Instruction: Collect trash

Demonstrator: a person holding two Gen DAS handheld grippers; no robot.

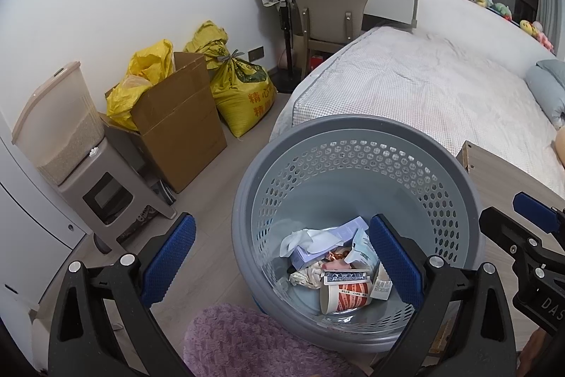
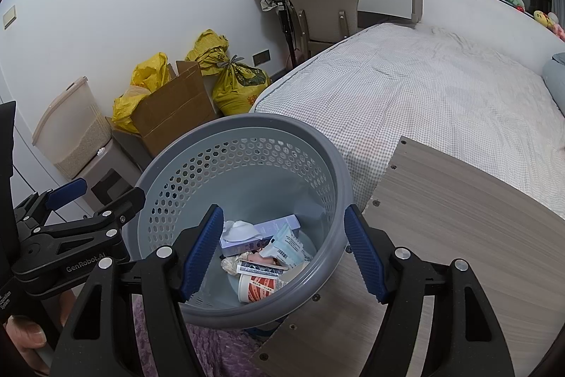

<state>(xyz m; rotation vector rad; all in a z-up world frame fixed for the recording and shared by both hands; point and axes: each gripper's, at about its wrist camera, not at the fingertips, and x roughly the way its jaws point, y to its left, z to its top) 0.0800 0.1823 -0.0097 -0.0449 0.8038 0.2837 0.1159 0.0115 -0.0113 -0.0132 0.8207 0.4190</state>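
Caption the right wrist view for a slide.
Right tool, open and empty, above a grey perforated bin holding a paper cup, tissues and wrappers, beside a bed.

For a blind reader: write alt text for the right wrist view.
Open right gripper hovers over a grey perforated bin holding a paper cup, tissue and wrappers. A wooden board and bed lie right; the left gripper is at left.

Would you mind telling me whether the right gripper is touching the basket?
Cannot tell. In the right wrist view the right gripper has open jaws straddling the basket rim, but neither view shows a contact or gap plainly.
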